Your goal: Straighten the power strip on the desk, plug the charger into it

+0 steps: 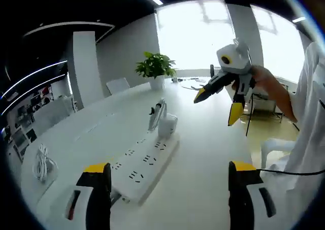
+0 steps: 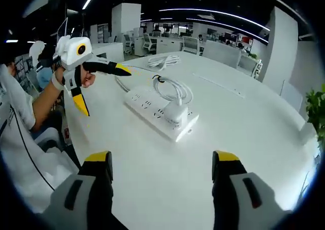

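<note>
The long white plastic power strip (image 2: 160, 112) lies flat on the white bench (image 2: 244, 154), with the white block charger (image 2: 176, 113) already seated near one end and its coiled white cable (image 2: 172, 89) resting on top. The left tool (image 1: 170, 189) and the right tool (image 2: 161, 179) are both held released and empty, well apart from the strip. If the strip is nudged at the charger end, the plug could be levered loose, or the cable loop snagged by a jaw.

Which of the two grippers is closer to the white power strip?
Left. The left gripper has the white power strip right between its jaws; the right gripper hovers above the desk, off to its side.
</note>
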